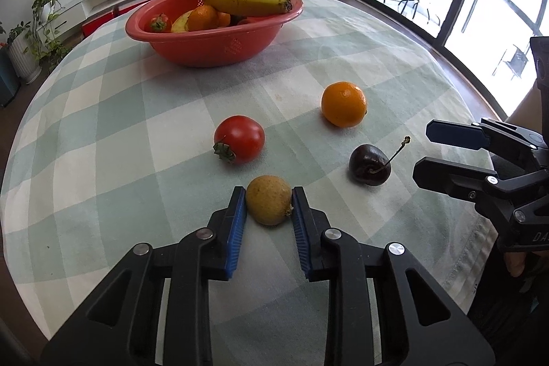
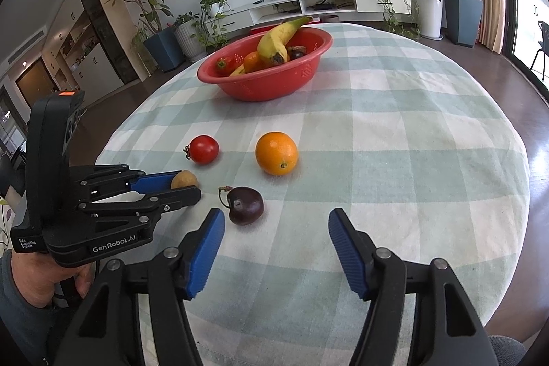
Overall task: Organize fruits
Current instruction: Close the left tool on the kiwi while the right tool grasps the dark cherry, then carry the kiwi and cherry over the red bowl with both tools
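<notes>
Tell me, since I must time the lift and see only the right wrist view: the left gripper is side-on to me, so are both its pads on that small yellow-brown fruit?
Observer: Yes. In the left wrist view the left gripper is shut on the yellow-brown fruit, with one of the blue pads pressing each side.
Operator: Is the grip centred?
Observer: Roughly. The fruit sits at the tips of the pads, its stem nub against the right-hand one.
Operator: Is my gripper in its way?
Observer: No. From there, the right gripper stands open to the right of the cherry, touching nothing.
</notes>
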Action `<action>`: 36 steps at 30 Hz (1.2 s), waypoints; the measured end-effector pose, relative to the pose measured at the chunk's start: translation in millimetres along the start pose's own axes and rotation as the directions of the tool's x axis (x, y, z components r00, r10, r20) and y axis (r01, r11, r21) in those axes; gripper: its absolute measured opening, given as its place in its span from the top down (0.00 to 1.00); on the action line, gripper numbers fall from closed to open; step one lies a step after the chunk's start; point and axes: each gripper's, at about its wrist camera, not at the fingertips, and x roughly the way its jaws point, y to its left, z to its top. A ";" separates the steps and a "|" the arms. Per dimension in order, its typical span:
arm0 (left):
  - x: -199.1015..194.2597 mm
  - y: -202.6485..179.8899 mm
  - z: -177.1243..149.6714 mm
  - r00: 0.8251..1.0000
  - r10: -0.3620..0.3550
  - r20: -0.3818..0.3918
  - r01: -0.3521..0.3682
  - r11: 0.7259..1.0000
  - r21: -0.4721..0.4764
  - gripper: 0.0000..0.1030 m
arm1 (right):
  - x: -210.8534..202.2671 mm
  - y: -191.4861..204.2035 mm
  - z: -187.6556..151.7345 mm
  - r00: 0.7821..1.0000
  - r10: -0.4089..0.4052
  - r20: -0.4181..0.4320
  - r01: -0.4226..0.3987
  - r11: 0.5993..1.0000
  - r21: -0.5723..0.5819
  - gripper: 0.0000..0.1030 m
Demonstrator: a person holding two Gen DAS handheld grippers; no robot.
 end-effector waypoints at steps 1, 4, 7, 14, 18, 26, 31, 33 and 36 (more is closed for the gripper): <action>-0.8 0.5 -0.2 1.000 0.000 0.004 0.000 1.000 -0.002 0.76 | 0.3 0.4 0.0 1.000 -0.001 -0.002 0.001 1.000 -0.003 0.35; -5.8 4.3 -2.7 1.000 -0.004 0.018 0.005 1.000 -0.021 0.76 | 2.2 2.8 0.7 1.000 -0.003 -0.012 0.003 1.000 -0.013 0.36; -11.6 11.2 -6.7 0.999 -0.011 0.034 0.013 0.999 -0.051 0.76 | 6.4 6.2 3.6 1.000 -0.004 -0.026 0.003 1.000 -0.025 0.38; -15.1 19.3 -13.6 0.998 -0.027 0.050 0.032 0.996 -0.084 0.76 | 24.4 22.1 10.4 0.998 -0.017 -0.062 0.012 0.997 -0.075 0.43; -16.0 21.1 -16.1 0.998 -0.038 0.056 0.043 0.995 -0.092 0.76 | 39.0 24.0 11.1 0.995 -0.024 -0.098 0.017 0.997 -0.078 0.49; -16.0 23.4 -18.1 0.997 -0.054 0.061 0.060 0.993 -0.101 0.76 | 45.0 30.5 13.3 0.994 -0.051 -0.099 0.039 0.992 -0.119 0.60; -15.7 24.1 -18.3 0.996 -0.057 0.062 0.064 0.992 -0.106 0.76 | 44.4 34.9 11.0 0.993 -0.066 -0.100 0.050 0.987 -0.151 0.70; -15.8 23.7 -18.5 0.996 -0.057 0.062 0.064 0.992 -0.106 0.76 | 44.1 35.1 10.7 0.993 -0.065 -0.100 0.050 0.987 -0.150 0.70; -15.9 23.6 -18.4 0.996 -0.057 0.063 0.064 0.992 -0.106 0.76 | 43.3 34.9 10.5 0.993 -0.064 -0.101 0.049 0.988 -0.147 0.71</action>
